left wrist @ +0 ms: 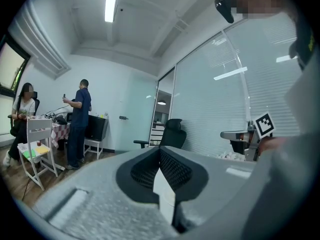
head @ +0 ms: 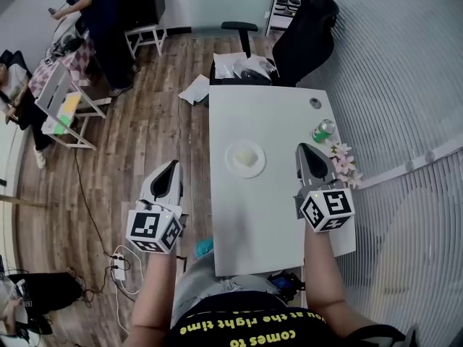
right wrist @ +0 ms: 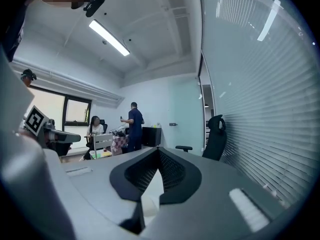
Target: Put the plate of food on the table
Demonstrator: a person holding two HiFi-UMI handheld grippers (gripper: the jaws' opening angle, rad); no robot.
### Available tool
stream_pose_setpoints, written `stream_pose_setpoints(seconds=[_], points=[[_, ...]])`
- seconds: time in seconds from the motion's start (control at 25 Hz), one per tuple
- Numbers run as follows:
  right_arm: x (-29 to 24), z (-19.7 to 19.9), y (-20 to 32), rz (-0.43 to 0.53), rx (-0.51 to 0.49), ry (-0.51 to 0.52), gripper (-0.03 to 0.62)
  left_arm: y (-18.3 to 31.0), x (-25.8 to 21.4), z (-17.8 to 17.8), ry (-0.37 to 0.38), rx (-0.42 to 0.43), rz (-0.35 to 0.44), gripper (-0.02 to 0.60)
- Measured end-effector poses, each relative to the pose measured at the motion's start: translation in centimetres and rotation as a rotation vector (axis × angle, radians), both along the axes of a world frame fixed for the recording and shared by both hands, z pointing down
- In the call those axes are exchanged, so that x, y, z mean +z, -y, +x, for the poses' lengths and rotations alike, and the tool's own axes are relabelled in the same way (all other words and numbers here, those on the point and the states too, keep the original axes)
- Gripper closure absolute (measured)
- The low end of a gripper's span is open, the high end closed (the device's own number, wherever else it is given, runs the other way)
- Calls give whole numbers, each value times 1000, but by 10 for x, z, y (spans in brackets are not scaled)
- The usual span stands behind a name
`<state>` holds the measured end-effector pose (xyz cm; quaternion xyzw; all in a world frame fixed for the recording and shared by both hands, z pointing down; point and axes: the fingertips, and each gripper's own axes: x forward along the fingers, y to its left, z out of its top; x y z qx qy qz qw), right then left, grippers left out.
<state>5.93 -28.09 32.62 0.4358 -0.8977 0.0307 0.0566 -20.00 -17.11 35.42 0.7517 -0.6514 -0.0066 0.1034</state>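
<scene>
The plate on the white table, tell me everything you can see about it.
The plate is round and white, with a smooth, glossy-looking rim. It lies flat near the middle of the white table. A pale, whitish mound of food sits at its centre; what kind it is cannot be told. Only the head view shows the plate. Nothing but the table touches it.

The pale food [head: 246, 154] on the round white plate [head: 231, 159] cannot be identified. The small round grey object [head: 315, 103] on the white table [head: 275, 223] cannot be named.
</scene>
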Motion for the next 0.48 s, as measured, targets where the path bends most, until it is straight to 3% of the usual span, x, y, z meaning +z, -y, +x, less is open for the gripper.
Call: stream_pose_setpoints(seconds=[0.48], points=[[-28,21,-38,41,38,26,588,-21,-10,12,13,43,17,581]])
